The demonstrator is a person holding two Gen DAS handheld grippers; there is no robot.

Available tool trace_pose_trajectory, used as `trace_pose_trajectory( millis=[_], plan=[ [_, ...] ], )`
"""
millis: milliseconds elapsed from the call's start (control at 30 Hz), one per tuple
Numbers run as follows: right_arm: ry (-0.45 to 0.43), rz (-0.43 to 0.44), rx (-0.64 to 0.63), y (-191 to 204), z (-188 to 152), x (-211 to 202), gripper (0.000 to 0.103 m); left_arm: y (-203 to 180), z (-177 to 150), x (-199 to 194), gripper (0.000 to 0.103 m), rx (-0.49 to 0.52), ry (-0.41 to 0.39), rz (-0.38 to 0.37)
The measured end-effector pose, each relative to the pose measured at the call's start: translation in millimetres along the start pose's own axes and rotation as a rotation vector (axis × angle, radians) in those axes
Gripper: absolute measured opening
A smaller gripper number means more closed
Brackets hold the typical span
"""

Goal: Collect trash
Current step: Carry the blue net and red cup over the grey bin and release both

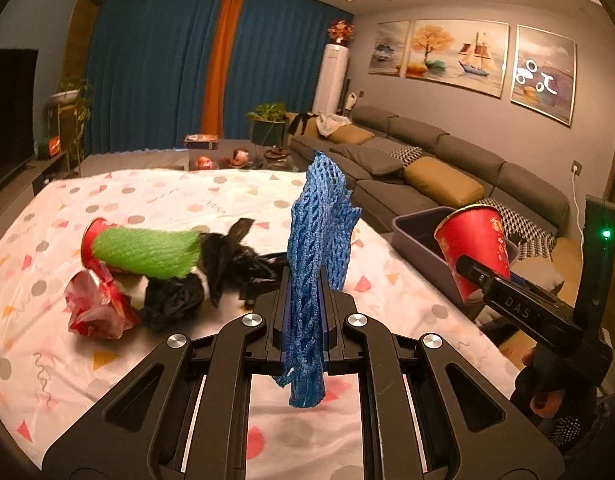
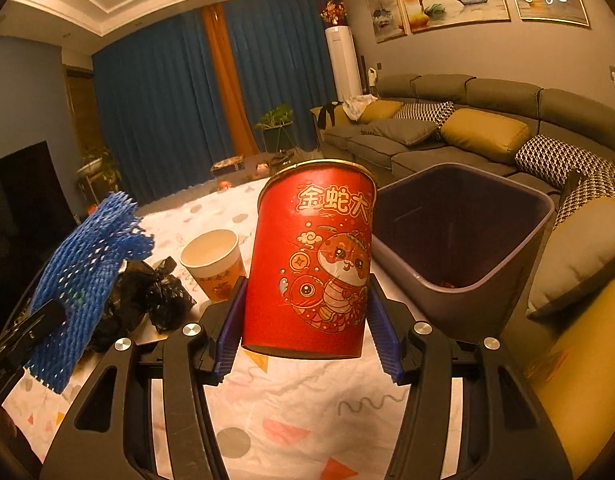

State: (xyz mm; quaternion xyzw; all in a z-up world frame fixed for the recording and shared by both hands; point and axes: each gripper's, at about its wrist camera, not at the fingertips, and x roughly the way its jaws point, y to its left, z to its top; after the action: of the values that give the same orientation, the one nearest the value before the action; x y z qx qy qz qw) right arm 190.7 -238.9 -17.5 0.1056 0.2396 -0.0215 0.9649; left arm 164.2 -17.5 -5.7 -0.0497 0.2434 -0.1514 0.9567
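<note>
My left gripper is shut on a blue foam net, held upright above the table; the net also shows in the right wrist view. My right gripper is shut on a red paper cup, held above the table beside the grey bin; the cup and bin also show in the left wrist view. On the table lie a green foam net over a red cup, a crumpled black bag and a red wrapper.
A second paper cup stands upright on the patterned tablecloth. A grey sofa with cushions runs along the right wall behind the bin. A TV stands at the left.
</note>
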Motion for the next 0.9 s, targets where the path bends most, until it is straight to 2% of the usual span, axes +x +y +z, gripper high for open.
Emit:
trace_pose_trajectory(
  millis=[533, 900],
  plan=[
    [-0.086, -0.041, 0.029, -62, 19, -14, 0.056, -83, 24, 35, 0.01, 0.111, -0.009, -0.086],
    [-0.144, -0.113, 0.038, -99, 37, -9, 0.056, -143, 46, 87, 0.01, 0.178, -0.022, -0.171]
  ],
)
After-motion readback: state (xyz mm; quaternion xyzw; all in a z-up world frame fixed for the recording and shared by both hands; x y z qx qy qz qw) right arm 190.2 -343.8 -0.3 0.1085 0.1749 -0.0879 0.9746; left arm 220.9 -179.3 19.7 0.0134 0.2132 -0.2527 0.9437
